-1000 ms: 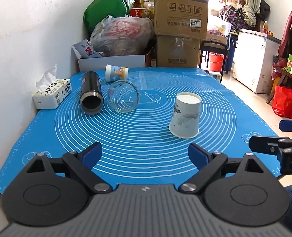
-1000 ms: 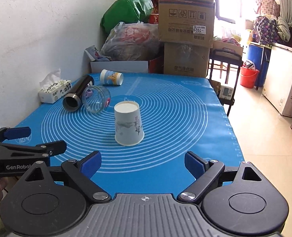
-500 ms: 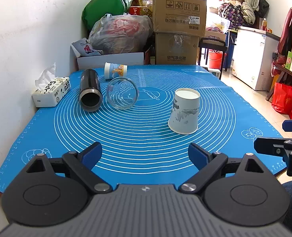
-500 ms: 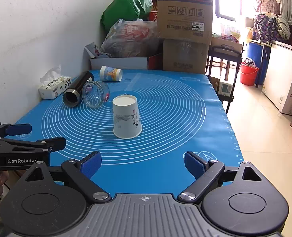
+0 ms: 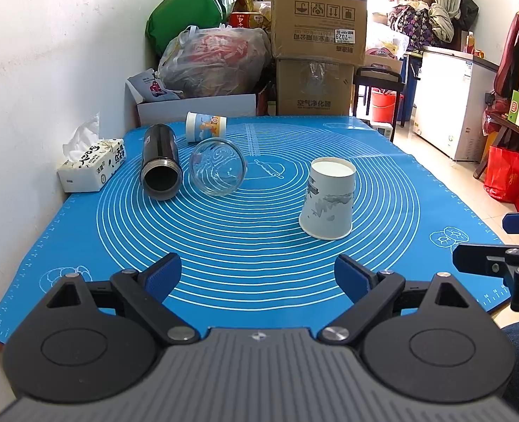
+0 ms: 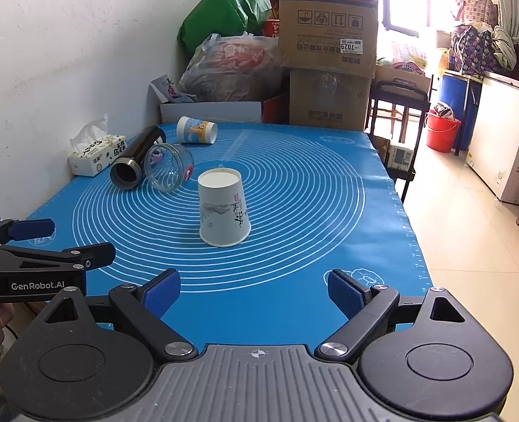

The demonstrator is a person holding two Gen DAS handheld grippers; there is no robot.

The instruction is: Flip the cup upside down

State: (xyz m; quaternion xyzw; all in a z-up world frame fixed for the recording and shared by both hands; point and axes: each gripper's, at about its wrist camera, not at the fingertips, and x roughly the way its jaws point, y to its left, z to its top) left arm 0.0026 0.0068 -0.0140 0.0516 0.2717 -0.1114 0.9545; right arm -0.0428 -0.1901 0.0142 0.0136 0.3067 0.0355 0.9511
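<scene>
While one white printed paper cup (image 6: pixel 224 207) stands rim-down mid-way on the blue silicone mat (image 6: pixel 312 190), both the left gripper (image 5: pixel 257 277) and right gripper (image 6: pixel 254 290) hover empty, fingers spread; three vessels lie sideways beyond.

From my feed I log colours only. Mat (image 5: pixel 83 239): bright blue, printed with white concentric rings and small outline drawings at its corners. Paper cup (image 5: pixel 328 199) at the mat's centre: white, with grey ink-wash scenery and black characters. Flask (image 5: pixel 160 160) toward the mat's far left: black, dull metal mouth. Jar (image 5: pixel 218 166) beside the flask: clear glass. Small cup (image 5: pixel 205 127) at the mat's far edge: white, blue and orange picture. My gripper pads (image 6: pixel 162 293): dark blue on black.
</scene>
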